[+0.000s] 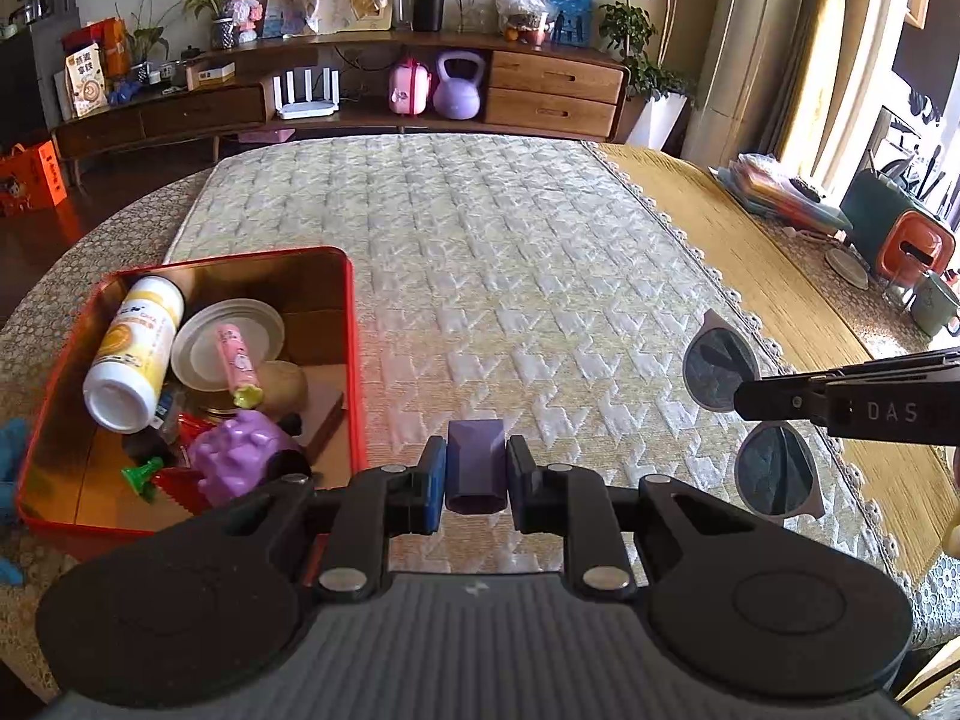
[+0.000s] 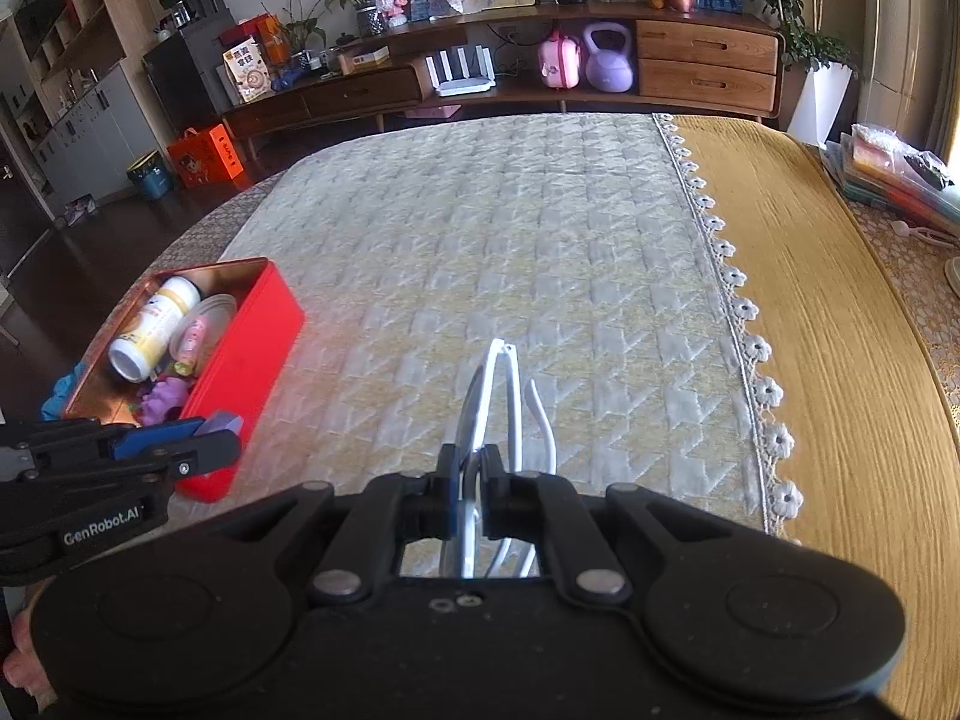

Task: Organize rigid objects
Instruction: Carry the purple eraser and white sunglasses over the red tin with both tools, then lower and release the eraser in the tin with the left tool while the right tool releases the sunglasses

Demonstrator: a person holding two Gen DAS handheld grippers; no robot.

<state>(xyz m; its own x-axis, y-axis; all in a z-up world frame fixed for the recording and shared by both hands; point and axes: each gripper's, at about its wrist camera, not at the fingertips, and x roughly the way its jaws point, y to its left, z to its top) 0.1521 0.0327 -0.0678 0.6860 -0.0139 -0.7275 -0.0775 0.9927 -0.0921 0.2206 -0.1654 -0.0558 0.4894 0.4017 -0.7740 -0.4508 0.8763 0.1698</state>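
A living room with a long wooden sideboard (image 1: 360,90) lies behind a table spread with a pale quilted cloth (image 1: 510,276), edged on the right by lace and a mustard cloth (image 2: 828,276).

At the left of the quilted cloth stands an open red tin (image 1: 351,360). It holds a white and yellow bottle (image 1: 135,354) lying on its side, a white lid (image 1: 204,348) with a pink tube (image 1: 237,363) across it, a purple toy (image 1: 240,456), a small green piece (image 1: 141,474) and other bits too jumbled to tell apart.

The left gripper (image 1: 477,468) is closed on a small purple block (image 1: 477,456), held above the cloth just right of the tin. The right gripper (image 2: 472,486) is clamped on white-framed sunglasses (image 2: 486,408), gripping near the bridge between the dark lenses, clear of the cloth.

On the sideboard sit a white router (image 1: 306,96), a pink case (image 1: 409,85), a lilac kettlebell (image 1: 459,87) and a black speaker (image 1: 429,6); plants stand around.

The left gripper reads "GenRobot.AI" in the right wrist view; the right one shows "DAS" in the left wrist view. A snack bag (image 1: 87,87) carries print too small to read.
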